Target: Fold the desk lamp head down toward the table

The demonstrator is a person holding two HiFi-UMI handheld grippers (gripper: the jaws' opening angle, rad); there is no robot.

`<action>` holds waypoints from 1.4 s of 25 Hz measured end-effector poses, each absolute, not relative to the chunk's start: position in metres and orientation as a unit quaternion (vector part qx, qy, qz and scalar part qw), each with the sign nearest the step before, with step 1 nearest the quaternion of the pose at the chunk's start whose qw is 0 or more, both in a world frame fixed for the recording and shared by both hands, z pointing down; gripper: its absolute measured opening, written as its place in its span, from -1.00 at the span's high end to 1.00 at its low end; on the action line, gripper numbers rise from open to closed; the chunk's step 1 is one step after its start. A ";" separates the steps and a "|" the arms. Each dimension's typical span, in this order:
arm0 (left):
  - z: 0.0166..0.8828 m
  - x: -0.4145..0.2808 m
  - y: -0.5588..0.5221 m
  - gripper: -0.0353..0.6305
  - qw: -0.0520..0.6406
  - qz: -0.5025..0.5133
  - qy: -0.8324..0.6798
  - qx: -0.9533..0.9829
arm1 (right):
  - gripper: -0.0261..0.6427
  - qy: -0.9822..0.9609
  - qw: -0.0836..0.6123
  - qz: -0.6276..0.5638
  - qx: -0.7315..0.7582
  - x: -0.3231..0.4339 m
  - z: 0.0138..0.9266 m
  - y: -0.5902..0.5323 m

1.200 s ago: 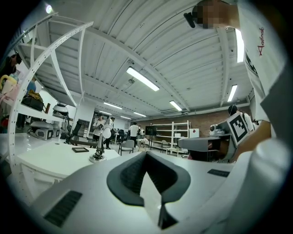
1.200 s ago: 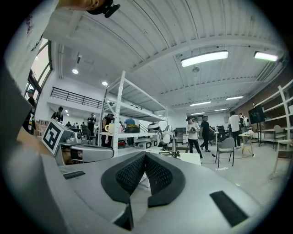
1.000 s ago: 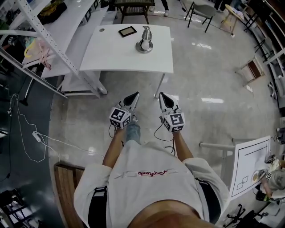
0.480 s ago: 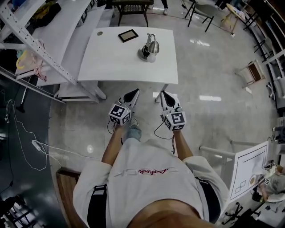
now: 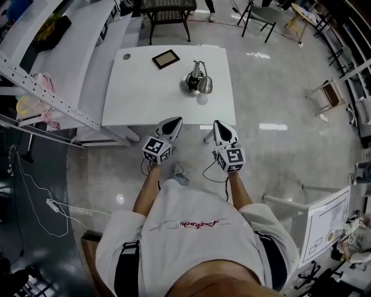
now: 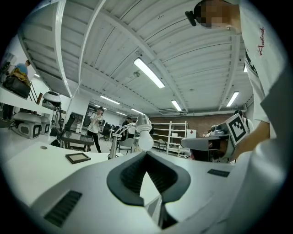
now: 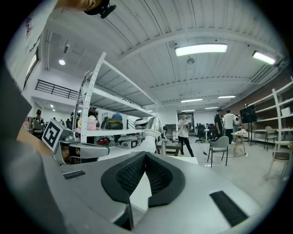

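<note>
A desk lamp [image 5: 196, 80] stands on the white table [image 5: 145, 93], its silver head raised and tilted, with a white bulb [image 5: 202, 99] pointing toward the near edge. My left gripper [image 5: 175, 121] and right gripper [image 5: 220, 124] hover side by side at the table's near edge, short of the lamp, both shut and empty. In the left gripper view the lamp [image 6: 139, 130] rises just beyond my left gripper [image 6: 146, 153]. The right gripper view shows the lamp head [image 7: 151, 127] above my right gripper [image 7: 145, 154].
A dark picture frame [image 5: 166, 58] and a small round disc [image 5: 126, 56] lie on the table's far side. A metal shelving rack [image 5: 46, 96] runs along the left. Cable and a power strip [image 5: 55, 206] trail on the floor. Chairs [image 5: 258, 14] stand beyond the table.
Both grippers have moved forward together up to the table's near edge. The lamp now lies closer, and its head and bulb show tilted toward me.
</note>
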State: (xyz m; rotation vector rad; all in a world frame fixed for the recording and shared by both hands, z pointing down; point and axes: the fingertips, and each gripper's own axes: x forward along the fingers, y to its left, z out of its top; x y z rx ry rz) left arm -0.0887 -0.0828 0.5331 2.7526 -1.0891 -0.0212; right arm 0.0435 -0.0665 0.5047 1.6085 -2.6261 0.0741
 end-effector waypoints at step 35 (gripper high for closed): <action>0.558 -0.072 -0.250 0.86 0.112 0.030 -0.404 0.907 | 0.85 -0.873 0.041 0.055 0.482 0.078 0.531 -0.226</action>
